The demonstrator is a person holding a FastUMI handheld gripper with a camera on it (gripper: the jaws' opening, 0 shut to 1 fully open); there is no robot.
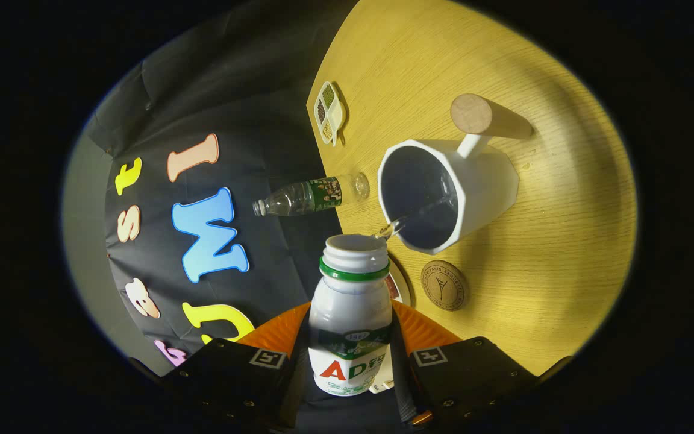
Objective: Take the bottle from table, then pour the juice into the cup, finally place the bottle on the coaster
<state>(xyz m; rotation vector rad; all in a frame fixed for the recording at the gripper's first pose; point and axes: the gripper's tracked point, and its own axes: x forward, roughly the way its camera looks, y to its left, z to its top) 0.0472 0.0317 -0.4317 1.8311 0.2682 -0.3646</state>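
My gripper [350, 352] is shut on a small white juice bottle [352, 313] with a green neck ring and no cap. Both orange fingers [284, 331] press its sides. The bottle is tipped, and a thin clear stream leaves its mouth into the white angular cup [479, 181] just beyond it. The cup has a wooden handle [485, 117] and stands on the yellow wooden table [564, 241]. A round cork coaster [443, 285] lies on the table beside the bottle's neck, on the near side of the cup.
A clear plastic water bottle [308, 198] with a green label stands at the table's edge beyond the cup. A small divided dish [329, 112] of seeds or spices sits farther along that edge. A white round rim [403, 283] peeks out behind the bottle's neck.
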